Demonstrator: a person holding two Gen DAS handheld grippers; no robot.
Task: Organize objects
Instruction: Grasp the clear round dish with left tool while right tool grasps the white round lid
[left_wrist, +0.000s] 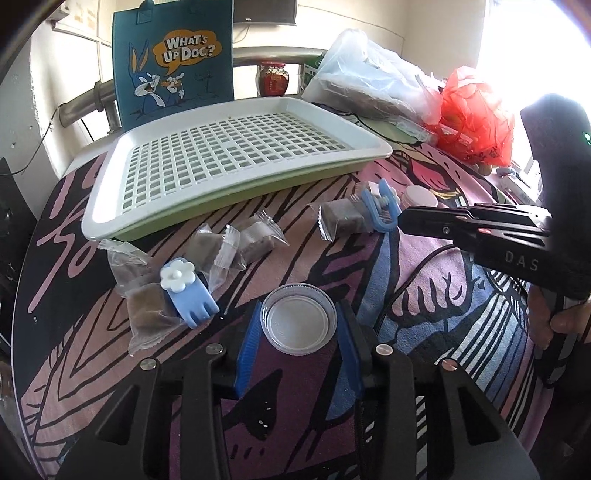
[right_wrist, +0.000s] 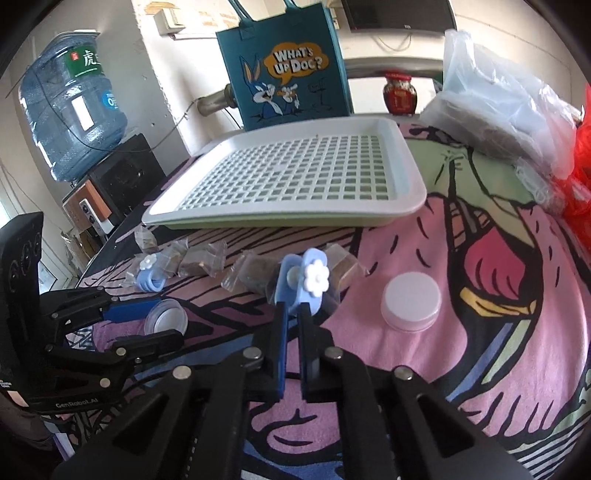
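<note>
I see a table covered by a cartoon-print cloth (right_wrist: 424, 258). On it lie a white slotted tray (right_wrist: 295, 173), wrapped brown sweets (left_wrist: 229, 251), two blue flower clips (left_wrist: 188, 291), a clear lid (left_wrist: 299, 319), a white jar (right_wrist: 412, 302) and plastic bags (left_wrist: 373, 74).

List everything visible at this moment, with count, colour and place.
Tray: 1, white grid on green base, back of table.
Clips: 2, blue with white flower; one in right gripper, one on table.
Lids: 2; clear between left jaws, white on cloth.
Wrapped snacks: several, brown, before tray.
Tote bag: 1, teal, behind tray.
Water jug: 1, blue, far left.
Jar: 1, red.
Plastic bags: clear and red, back right.
Left gripper, right gripper: black.
</note>
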